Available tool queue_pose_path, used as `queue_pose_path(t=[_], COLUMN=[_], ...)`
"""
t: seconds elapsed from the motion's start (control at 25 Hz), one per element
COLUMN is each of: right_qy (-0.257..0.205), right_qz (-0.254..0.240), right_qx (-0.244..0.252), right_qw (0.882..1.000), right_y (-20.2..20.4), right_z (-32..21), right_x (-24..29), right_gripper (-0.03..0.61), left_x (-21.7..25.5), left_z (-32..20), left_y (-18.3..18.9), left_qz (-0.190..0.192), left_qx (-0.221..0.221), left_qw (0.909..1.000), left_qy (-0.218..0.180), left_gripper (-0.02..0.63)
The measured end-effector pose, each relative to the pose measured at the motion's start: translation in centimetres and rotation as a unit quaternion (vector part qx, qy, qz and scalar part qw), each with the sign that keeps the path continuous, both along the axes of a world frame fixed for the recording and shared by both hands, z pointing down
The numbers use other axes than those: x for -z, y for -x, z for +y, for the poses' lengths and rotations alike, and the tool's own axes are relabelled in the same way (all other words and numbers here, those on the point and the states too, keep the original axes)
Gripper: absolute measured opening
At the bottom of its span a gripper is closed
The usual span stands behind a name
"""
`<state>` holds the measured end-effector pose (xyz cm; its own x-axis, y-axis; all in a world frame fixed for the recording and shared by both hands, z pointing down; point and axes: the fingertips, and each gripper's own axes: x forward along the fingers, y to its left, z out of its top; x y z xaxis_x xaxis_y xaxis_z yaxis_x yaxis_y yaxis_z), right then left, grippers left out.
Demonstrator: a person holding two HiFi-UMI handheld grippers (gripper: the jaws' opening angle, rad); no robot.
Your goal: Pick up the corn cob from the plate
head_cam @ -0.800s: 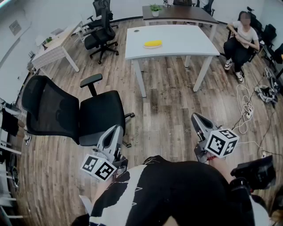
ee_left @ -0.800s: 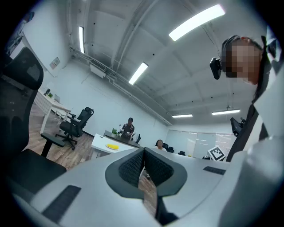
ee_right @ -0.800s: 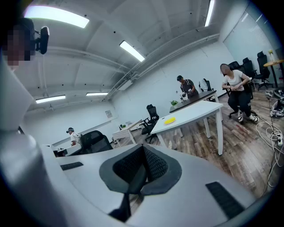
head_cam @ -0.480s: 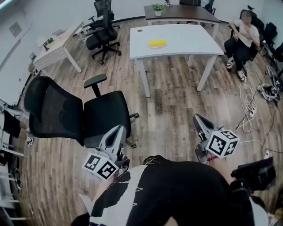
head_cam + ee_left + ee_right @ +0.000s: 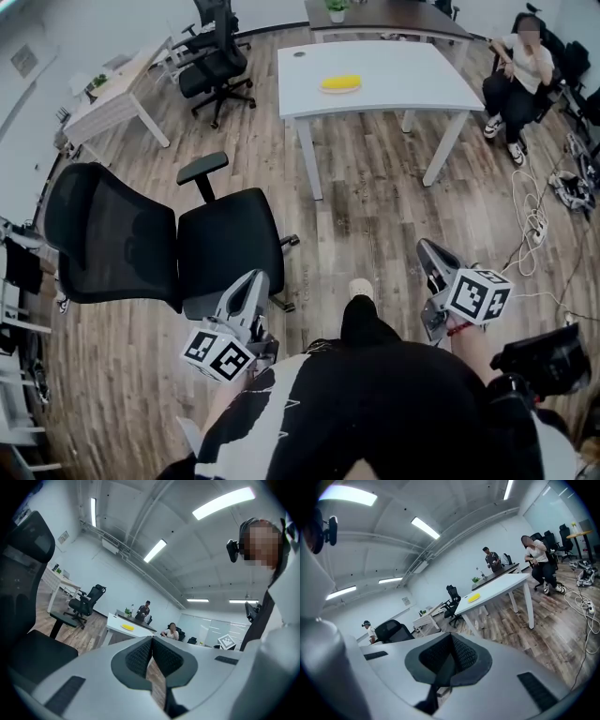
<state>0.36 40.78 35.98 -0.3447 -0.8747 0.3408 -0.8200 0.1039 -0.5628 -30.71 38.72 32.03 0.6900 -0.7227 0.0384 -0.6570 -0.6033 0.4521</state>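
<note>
Two pairs of tongs are held low in front of the person, both closed with nothing between the pads. In the head view the left tongs (image 5: 249,281) sit at about 7 o'clock, just off the seat edge of a black office chair (image 5: 220,246) that fills the 9 o'clock side. The right tongs (image 5: 427,247) sit at about 4 o'clock over bare wooden floor (image 5: 366,216). In the left gripper view the left tongs (image 5: 151,642) have their ribbed pads meeting at the tip, with only a thin slit lower down through which the floor shows. In the right gripper view the right tongs (image 5: 451,640) are pressed together the same way and tilt a little downward.

The corn cob (image 5: 340,83) lies far from both tongs, a small yellow shape on the white surface (image 5: 403,84) at 12 o'clock in the head view. At this range the plate under it cannot be told apart from it. It also shows beyond the jaws in the left gripper view (image 5: 127,626) and in the right gripper view (image 5: 474,598).

A seated person (image 5: 514,75) is at 1 o'clock beside the surface, loose cables (image 5: 531,221) trail on the floor at 3 o'clock, and the wearer's shoe (image 5: 361,289) shows near the centre
</note>
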Motion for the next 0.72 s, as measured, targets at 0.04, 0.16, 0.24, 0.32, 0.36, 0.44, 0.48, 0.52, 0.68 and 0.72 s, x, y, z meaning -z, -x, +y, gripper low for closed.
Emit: queue_pose_path(t=[0.04,0.16,0.24,0.32,0.36,0.44,0.48,0.52,0.68,0.72], right_qy=[0.006,0.01,0.005,0.0,0.0,0.003,0.004,0.006,0.01,0.009], right_qz=[-0.007,-0.015,-0.003,0.01,0.013,0.012,0.01,0.009,0.018,0.02], right_qx=[0.002,0.021,0.036,0.049,0.054,0.065,0.07,0.075,0.091,0.094], right_qw=[1.0,1.0,0.999,0.999,0.998,0.998,0.997,0.997,0.996,0.995], right_y=[0.3,1.0,1.0,0.8,0.6,0.3,0.0,-0.3,-2.3,-2.9], right_z=[-1.0,-4.3,-6.8,-9.5,-10.9,-13.5,-14.8,-16.0,-21.1,-22.5], right_x=[-0.1,-0.5,-0.6,-0.8,-0.9,-0.9,-0.8,-0.7,-0.7,-0.7], right_gripper=[0.014,0.014,0.014,0.014,0.014,0.014,0.014,0.014,0.014,0.014], left_x=[-0.2,-0.9,-1.2,-1.3,-1.3,-1.1,-1.0,-0.8,0.0,0.1], left_z=[-0.6,-2.5,-4.3,-6.6,-7.8,-10.2,-11.5,-12.8,-18.2,-19.5], left_y=[0.1,-0.1,-0.5,-0.9,-1.2,-2.1,-2.7,-3.3,-6.1,-6.9], left_qz=[0.002,-0.001,-0.003,-0.001,0.003,0.009,0.009,0.009,0.014,0.014], left_qx=[0.005,0.016,0.022,0.031,0.035,0.04,0.041,0.042,0.043,0.043], left_qw=[1.0,0.9998,0.9997,0.9995,0.9994,0.9992,0.9991,0.9991,0.9989,0.9989], left_qy=[0.002,0.007,0.006,0.003,0.002,0.001,0.001,0.0,-0.011,-0.015], left_gripper=[0.014,0.014,0.014,0.014,0.014,0.014,0.014,0.014,0.014,0.014])
